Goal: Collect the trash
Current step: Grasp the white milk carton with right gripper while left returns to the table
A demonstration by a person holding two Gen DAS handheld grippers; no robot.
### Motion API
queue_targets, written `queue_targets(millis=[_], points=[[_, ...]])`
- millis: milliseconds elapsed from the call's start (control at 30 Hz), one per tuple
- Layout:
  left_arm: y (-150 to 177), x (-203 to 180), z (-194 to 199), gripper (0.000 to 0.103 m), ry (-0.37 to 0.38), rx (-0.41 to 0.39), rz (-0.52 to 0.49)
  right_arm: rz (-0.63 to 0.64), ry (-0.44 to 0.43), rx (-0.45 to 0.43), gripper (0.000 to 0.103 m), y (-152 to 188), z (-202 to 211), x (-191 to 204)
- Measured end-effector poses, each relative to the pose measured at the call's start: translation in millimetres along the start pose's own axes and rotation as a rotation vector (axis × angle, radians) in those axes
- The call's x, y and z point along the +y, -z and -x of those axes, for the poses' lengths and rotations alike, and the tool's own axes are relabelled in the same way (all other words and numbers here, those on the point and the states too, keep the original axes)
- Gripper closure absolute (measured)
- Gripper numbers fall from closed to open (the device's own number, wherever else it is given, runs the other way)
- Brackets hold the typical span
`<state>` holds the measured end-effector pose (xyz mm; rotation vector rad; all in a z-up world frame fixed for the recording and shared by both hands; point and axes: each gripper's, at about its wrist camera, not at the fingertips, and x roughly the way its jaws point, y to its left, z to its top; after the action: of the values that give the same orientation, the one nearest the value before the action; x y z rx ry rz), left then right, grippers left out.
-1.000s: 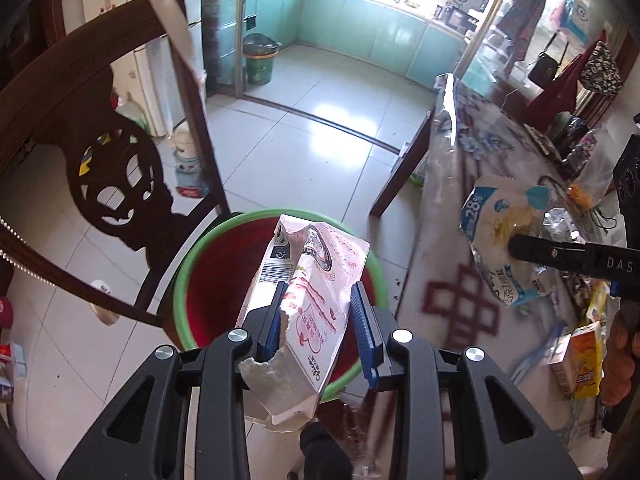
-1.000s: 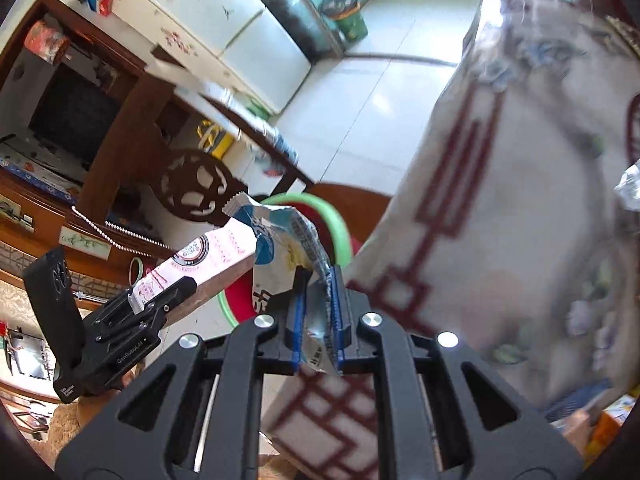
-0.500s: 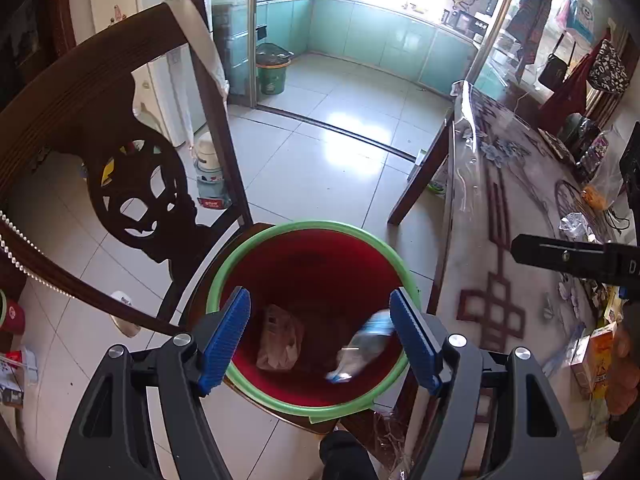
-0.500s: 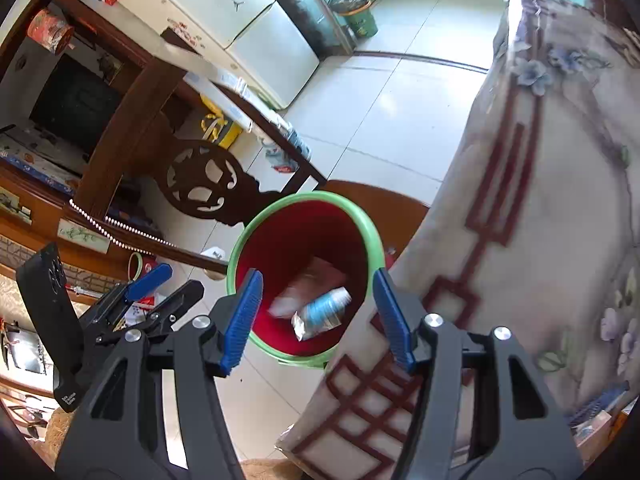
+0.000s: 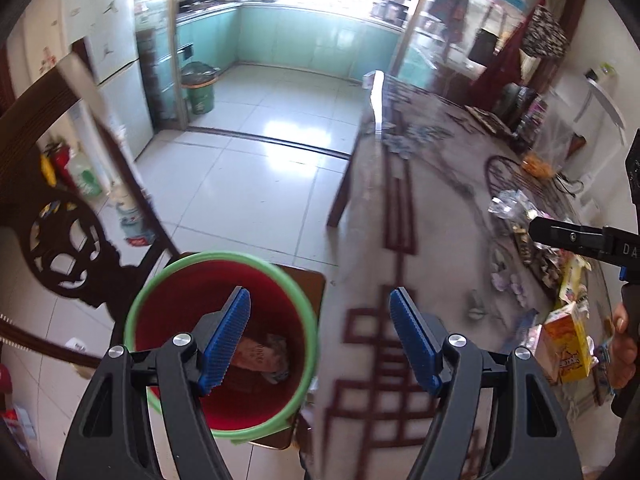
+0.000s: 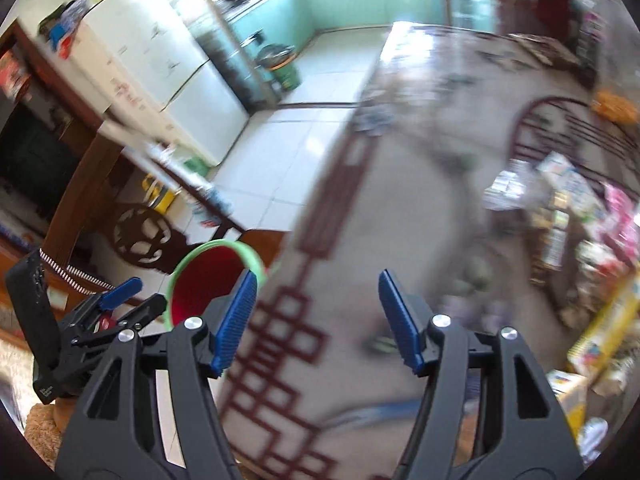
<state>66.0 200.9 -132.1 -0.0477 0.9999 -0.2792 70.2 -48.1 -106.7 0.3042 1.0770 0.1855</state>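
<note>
**A:** Where is the trash, and what holds it?

**B:** In the left wrist view, a red bin with a green rim (image 5: 221, 344) sits at about 7 o'clock, on the seat of a dark wooden chair (image 5: 60, 240). Two crumpled wrappers (image 5: 262, 356) lie at its bottom, one pinkish and one silvery blue, touching each other. In the right wrist view the same bin shows at 8 o'clock, partly hidden behind the table's edge.

**A:** Is more trash in view?

**B:** Yes. A heap of packets and wrappers (image 6: 568, 208) covers the table at 3 o'clock in the right view, blurred. In the left view an orange carton (image 5: 568, 344) stands upright at 4 o'clock, and a clear crinkled wrapper (image 5: 510, 204) lies at 2 o'clock.

**A:** What are the grippers doing?

**B:** The left gripper (image 5: 318, 340) has its blue-padded fingers spread wide with nothing between them; its left finger is over the bin, its right over the table. The right gripper (image 6: 318, 318) is also spread wide and empty, above the table's edge. Each shows in the other's view: the left at 8 o'clock, the right at 3 o'clock.

**A:** And the surroundings?

**B:** The table (image 5: 432, 240) wears a pale cloth with a dark red lattice pattern. Beyond it, a white tiled floor (image 5: 256, 168) runs toward 12 o'clock, to teal kitchen cabinets (image 5: 304, 40) and a small green bin (image 5: 200, 92).
</note>
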Motion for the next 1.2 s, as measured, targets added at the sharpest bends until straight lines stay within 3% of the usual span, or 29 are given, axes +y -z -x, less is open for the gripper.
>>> queue_targets(millis=[333,500,633,867,933,1067,1200], points=[[-0.8,-109.9,-16.8,0.034,0.062,0.021,-0.066,-0.100,0.109,-0.010,0.039,10.5,44.1,-135.3],[2.2,-151.7,-22.6,0.034,0.062,0.026,-0.050,0.001,0.219,0.008,0.039,-17.2,39.1,-188.2],[4.6,-176.4,-29.7,0.034,0.050,0.041,-0.033,0.097,0.282,0.074,0.040,-50.2,16.5,-221.0],[-17.3,-216.1,-46.6,0.034,0.051,0.053,-0.032,0.236,0.230,0.260,0.041,-72.8,-48.4,-232.9],[-27.2,-228.3,-53.1,0.034,0.052,0.052,-0.053,0.249,0.223,0.286,0.046,-72.2,-63.2,-234.3],[-46.8,-249.2,-73.2,0.034,0.069,0.071,-0.087,0.205,0.151,0.255,0.050,-75.4,-63.0,-240.3],[-67.2,-266.0,-103.5,0.035,0.087,0.106,-0.114,0.087,0.063,0.153,0.052,-85.6,-34.4,-256.7]])
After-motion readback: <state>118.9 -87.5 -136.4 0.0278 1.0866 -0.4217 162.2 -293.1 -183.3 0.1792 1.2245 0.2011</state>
